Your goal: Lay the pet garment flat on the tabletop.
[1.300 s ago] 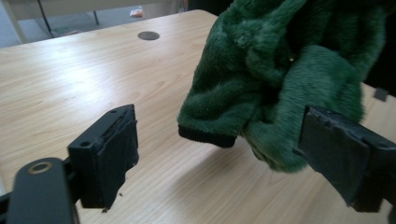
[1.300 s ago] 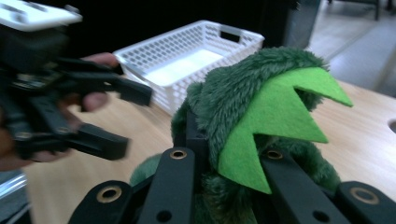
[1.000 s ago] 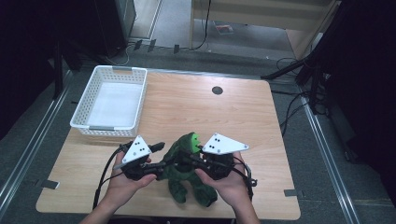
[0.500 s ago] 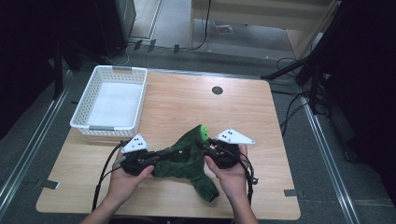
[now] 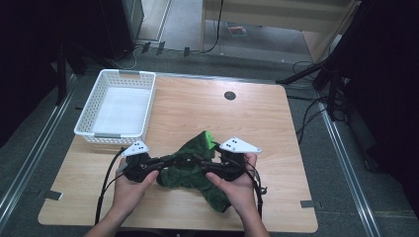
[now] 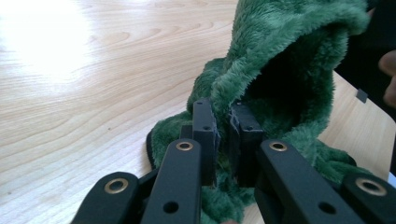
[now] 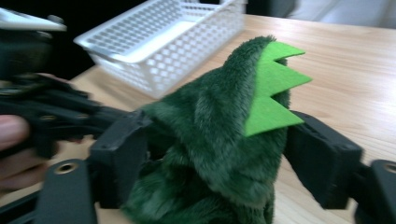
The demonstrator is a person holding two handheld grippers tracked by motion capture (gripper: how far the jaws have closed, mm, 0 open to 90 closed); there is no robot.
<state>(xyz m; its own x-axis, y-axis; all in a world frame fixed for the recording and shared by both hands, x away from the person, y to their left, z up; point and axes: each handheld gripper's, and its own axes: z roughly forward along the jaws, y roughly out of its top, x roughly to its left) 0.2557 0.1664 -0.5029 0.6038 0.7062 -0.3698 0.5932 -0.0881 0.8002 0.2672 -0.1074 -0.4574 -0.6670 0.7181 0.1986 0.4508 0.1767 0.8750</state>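
Note:
A dark green plush hooded garment with light green felt spikes lies bunched near the table's front edge, between the person's two hands. My left gripper comes in from the left and is shut on a fold of the plush. In the left gripper view the left gripper pinches the fabric; its jaws closed within the last second and have eased slightly. My right gripper comes in from the right. Its jaws have just been opening. In the right gripper view the right gripper stands wide around the hood, the right jaw clear of it.
A white perforated basket stands at the table's left, also seen in the right gripper view. The wooden table has a round dark hole near its far edge. Cables trail from both grippers.
Both hands have sunk toward the table with the plush, which now lies lower and more spread out. The left jaws have closed on it. The right jaws have opened wide.

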